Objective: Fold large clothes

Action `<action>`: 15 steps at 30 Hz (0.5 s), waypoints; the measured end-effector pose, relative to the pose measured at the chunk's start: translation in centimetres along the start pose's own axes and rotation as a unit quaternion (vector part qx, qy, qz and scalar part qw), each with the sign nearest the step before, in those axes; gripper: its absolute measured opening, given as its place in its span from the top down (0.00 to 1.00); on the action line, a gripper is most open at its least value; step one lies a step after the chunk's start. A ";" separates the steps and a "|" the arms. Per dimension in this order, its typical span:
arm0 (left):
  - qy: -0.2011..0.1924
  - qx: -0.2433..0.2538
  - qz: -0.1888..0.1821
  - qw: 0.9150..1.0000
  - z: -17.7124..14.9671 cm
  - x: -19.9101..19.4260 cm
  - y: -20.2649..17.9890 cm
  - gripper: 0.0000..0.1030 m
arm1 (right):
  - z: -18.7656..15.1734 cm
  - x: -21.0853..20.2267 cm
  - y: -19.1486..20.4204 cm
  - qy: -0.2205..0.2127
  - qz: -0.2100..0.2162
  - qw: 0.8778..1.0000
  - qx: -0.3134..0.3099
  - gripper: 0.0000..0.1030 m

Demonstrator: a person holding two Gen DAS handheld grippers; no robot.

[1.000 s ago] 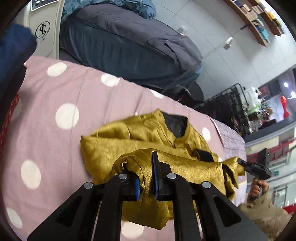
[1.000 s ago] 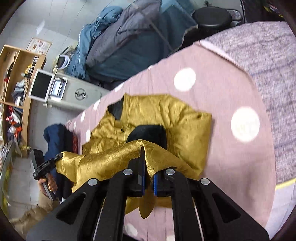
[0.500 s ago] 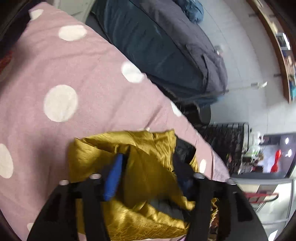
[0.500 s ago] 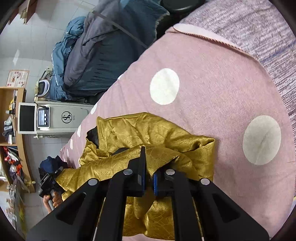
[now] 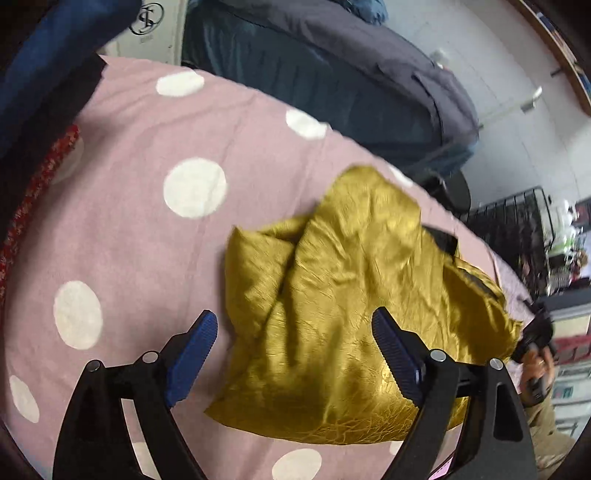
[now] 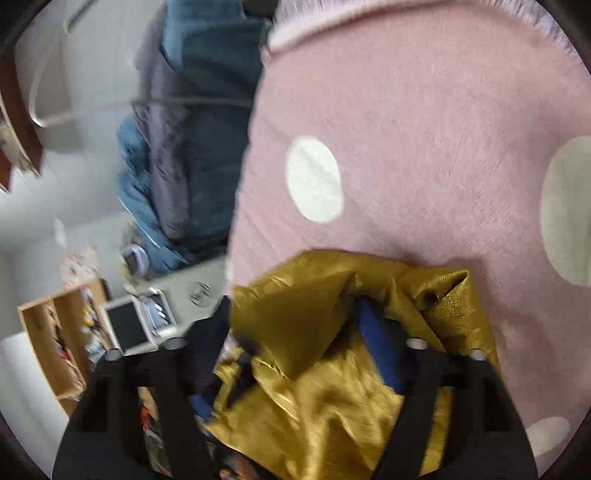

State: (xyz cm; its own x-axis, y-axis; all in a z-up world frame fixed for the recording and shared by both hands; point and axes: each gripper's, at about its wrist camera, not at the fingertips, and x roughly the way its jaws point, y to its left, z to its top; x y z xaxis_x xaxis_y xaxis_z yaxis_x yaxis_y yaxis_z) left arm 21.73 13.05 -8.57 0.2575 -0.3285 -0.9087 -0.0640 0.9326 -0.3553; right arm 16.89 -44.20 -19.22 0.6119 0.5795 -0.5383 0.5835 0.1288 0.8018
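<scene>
A shiny gold garment (image 5: 351, 295) lies bunched and folded over on a pink bedspread with white dots (image 5: 147, 221). A bit of its black lining (image 5: 443, 240) shows at the far edge. My left gripper (image 5: 295, 339) is open above the garment's near edge, holding nothing. In the right wrist view the gold garment (image 6: 332, 369) fills the space between the spread fingers of my right gripper (image 6: 295, 325), which is open; the view is blurred. The right gripper also shows at the garment's right end in the left wrist view (image 5: 535, 339).
A dark blue and grey duvet pile (image 5: 332, 74) lies beyond the bed. A white machine (image 5: 151, 29) stands at the back left. Dark blue and red clothes (image 5: 37, 92) sit at the bed's left edge. A wooden shelf (image 6: 55, 350) stands at the left.
Both grippers have opened and let go of the gold garment. The lifted half now lies folded over the rest on the bed. The left gripper has drawn back.
</scene>
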 end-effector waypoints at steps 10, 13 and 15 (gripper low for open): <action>0.001 0.070 0.059 0.996 -0.6 3.9 -3.9 0.17 | -6.4 -1.8 4.1 0.001 -0.263 0.904 -0.336 0.26; 0.008 0.099 0.066 0.993 -1.1 4.9 -5.3 0.27 | -9.3 0.1 2.8 0.016 -0.307 0.867 -0.394 0.41; 0.016 0.155 0.096 0.983 -2.0 5.5 -6.9 0.41 | -11.3 1.5 2.5 0.023 -0.335 0.837 -0.432 0.65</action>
State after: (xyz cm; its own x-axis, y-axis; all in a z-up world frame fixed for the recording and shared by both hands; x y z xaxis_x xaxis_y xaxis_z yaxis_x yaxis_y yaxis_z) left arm 21.64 4.50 -11.54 0.2391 -0.1421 -0.9605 0.1888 0.9772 -0.0976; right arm 13.21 -33.98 -15.08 0.2686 0.1719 -0.9478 0.1719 0.9596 0.2228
